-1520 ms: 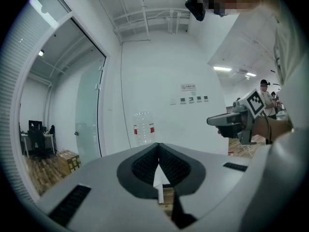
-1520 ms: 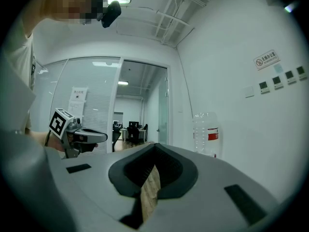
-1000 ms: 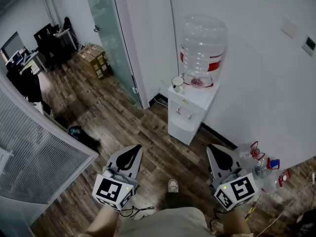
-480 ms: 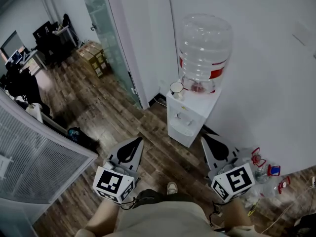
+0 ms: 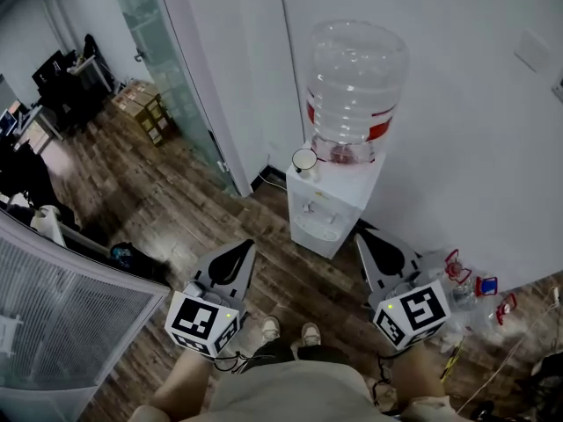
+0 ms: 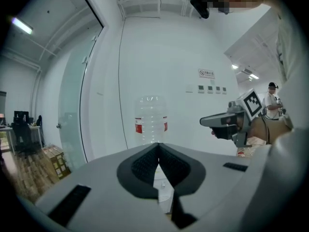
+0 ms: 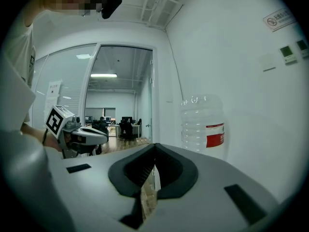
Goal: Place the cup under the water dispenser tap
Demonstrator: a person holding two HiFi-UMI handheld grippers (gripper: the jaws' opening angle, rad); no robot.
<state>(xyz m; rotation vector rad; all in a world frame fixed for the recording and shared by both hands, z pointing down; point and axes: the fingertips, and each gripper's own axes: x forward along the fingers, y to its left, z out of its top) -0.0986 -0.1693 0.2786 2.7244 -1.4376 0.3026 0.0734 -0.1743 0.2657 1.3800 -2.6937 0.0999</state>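
On top of the white water dispenser, the cup stands at the left corner, just beside the base of the big clear bottle, not under a tap. The left gripper and right gripper both have their jaws pressed together with nothing between them. Compared with a second ago, both grippers are nearer the dispenser, which now stands just ahead of their tips on the wooden floor.
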